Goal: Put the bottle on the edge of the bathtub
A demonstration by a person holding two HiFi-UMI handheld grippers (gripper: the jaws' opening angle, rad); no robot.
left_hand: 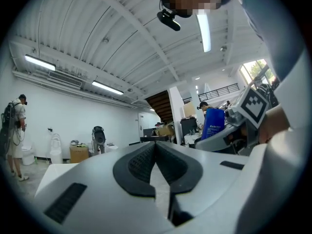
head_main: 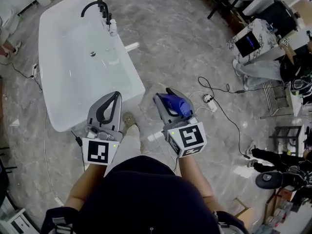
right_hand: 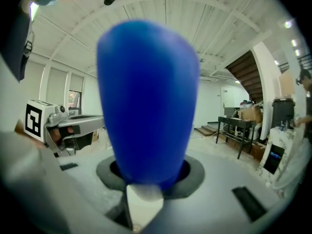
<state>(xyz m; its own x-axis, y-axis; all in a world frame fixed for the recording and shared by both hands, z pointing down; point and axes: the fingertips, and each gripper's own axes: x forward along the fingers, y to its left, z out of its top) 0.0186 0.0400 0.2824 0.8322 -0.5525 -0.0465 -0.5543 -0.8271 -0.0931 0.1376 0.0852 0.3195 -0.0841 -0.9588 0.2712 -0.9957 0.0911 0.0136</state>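
Blue bottle (right_hand: 146, 101) — smooth, seemingly plastic — clamped in right gripper (head_main: 170, 99).

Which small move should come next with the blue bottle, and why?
Probably carry the right hand-held gripper forward and to the left, toward the near rim of the white bathtub. Its jaws are shut on the blue plastic bottle, which hangs over the grey marbled floor, beside the tub and not above its rim.
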